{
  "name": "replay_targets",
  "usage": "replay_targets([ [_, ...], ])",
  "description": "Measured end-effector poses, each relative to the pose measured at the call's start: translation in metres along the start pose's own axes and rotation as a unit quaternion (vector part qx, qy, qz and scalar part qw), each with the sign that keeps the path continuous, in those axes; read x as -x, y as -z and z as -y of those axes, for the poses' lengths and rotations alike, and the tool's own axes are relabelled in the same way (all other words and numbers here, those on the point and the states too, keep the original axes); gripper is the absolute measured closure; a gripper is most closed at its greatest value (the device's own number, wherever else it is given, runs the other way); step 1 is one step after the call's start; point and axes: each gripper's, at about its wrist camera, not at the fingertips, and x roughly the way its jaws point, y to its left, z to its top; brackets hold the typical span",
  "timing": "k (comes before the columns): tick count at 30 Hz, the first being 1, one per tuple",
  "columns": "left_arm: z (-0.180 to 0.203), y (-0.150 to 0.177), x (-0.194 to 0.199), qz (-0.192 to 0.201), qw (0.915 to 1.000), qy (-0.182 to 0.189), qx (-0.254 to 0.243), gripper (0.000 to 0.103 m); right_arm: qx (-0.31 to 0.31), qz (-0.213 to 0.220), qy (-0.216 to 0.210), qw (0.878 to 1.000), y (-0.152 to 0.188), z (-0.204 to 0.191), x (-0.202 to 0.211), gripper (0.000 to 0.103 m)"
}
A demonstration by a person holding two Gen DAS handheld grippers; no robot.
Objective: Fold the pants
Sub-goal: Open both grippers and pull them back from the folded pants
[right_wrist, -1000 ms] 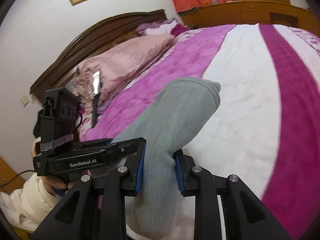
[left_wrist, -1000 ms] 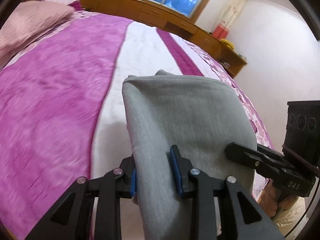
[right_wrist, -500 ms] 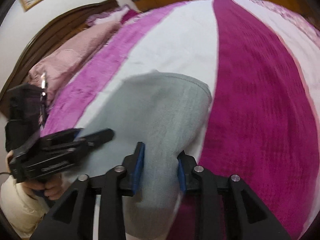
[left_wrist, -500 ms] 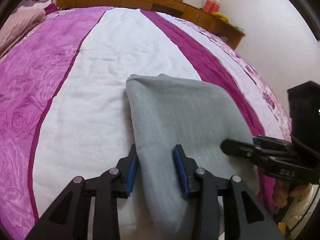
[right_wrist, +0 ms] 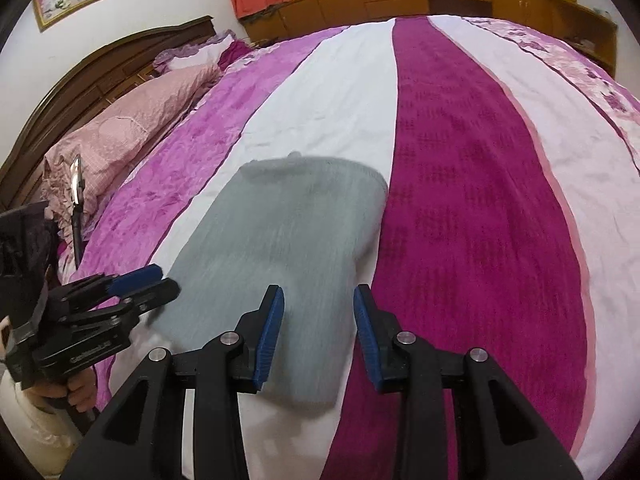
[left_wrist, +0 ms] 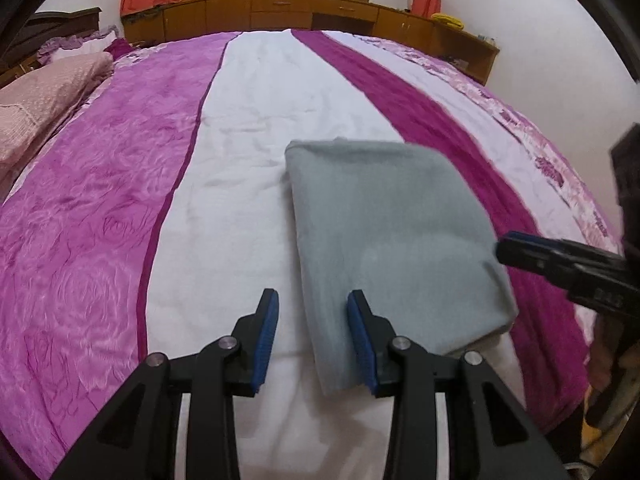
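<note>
1. A bed point(left_wrist: 100, 200) with a bedspread striped purple, white and magenta fills both views; a wooden cabinet point(left_wrist: 320, 12) and a window are seen at the top of the frame, a pink pillow point(right_wrist: 132, 128) at the left.
2. The grey pants point(left_wrist: 392, 236) are laid at centre frame as a compact folded rectangle, across the white stripe and the magenta one.
3. The left gripper point(left_wrist: 313, 340) is released: only the near left corner lies between its parted jaws, unpinched.
4. The right gripper point(right_wrist: 319, 336) has just been opening; the cloth's near edge sits between its pads, not squeezed.
5. The folding is judged essentially done; only withdrawal and perhaps smoothing are left.
</note>
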Motion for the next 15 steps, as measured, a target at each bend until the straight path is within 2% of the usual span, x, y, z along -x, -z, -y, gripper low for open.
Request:
replay_targets([
  [4, -0.003, 0.006, -0.018, -0.014, 0.9997, -0.019, 0.011, 0.064, 0.003, -0.019, 0.015, 1.000, 0.020, -0.004, -0.011, 0.075],
  [6, -0.005, 0.008, -0.021, -0.011, 0.9996, -0.024, 0.008, 0.061, -0.001, -0.028, 0.021, 0.999, 0.024, -0.002, -0.020, 0.075],
  [11, -0.010, 0.010, -0.009, -0.013, 0.9993, -0.017, 0.031, 0.059, -0.016, -0.034, 0.025, 0.999, 0.023, 0.000, -0.015, 0.073],
  [15, -0.002, 0.017, 0.007, -0.009, 0.9993, -0.030, 0.019, 0.059, -0.010, -0.030, 0.044, 0.999, 0.028, -0.006, 0.000, 0.072],
])
